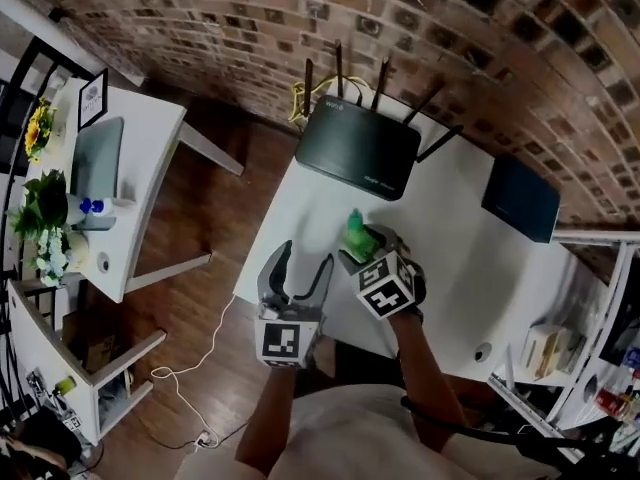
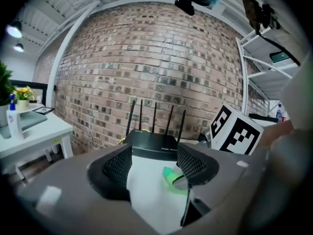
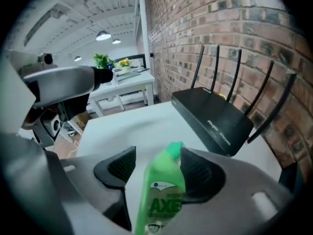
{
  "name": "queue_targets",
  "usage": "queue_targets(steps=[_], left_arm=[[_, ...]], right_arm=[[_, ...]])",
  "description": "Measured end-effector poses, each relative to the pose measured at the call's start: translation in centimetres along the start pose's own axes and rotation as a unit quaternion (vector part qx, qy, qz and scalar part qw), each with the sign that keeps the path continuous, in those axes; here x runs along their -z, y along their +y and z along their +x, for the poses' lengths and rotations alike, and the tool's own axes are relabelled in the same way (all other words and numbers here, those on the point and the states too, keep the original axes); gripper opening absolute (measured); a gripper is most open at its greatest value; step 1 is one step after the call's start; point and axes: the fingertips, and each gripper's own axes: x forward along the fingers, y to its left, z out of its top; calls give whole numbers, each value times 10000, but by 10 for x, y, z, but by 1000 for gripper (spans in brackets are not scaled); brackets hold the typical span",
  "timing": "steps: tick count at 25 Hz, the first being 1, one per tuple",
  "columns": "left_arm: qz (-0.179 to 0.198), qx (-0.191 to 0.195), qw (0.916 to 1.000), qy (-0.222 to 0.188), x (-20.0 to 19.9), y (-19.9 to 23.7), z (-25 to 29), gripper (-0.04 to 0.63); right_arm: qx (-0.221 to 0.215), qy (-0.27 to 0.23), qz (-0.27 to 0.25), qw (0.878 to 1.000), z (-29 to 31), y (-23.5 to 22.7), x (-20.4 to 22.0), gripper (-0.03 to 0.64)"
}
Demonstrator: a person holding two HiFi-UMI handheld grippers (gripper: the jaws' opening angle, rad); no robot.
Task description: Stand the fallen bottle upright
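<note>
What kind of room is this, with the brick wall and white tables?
Probably an office or workroom. A big black router with antennas sits on a white table against the brick wall, and white shelves holding small items stand at the right.

The head view looks steeply down onto the white tabletop (image 1: pixel 470 268). The left gripper view sits close behind the left claw (image 2: pixel 154 165), facing nearly level toward the router (image 2: pixel 151 142) and brick wall (image 2: pixel 146 58). The right gripper view, behind the right claw (image 3: pixel 159 165), tilts downward, and all three share router and tabletop.
</note>
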Motion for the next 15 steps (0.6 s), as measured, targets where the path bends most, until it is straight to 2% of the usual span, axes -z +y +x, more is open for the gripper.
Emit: queue_targets(steps=[2,6,11,13,15], left_arm=[[-140,-30,9998,115,8,5,9,302],[-140,-10,9997,182,22,9,11,301],[-241,9,9995,225,25,10,8,301],[-271,-26,9994,220,27,12,3,298],[-272,-32,9994,209,25,13,-1,298]], right_arm=[[117,334,-148,9993,18,-7,11,270],[66,769,-358,9964,38,-4,27,295],[22,1467,-273,9888,51,-8,32,302],[24,1583,-274,9870,54,-9,31,302],[-13,1484,-270,9886,54,-10,28,302]])
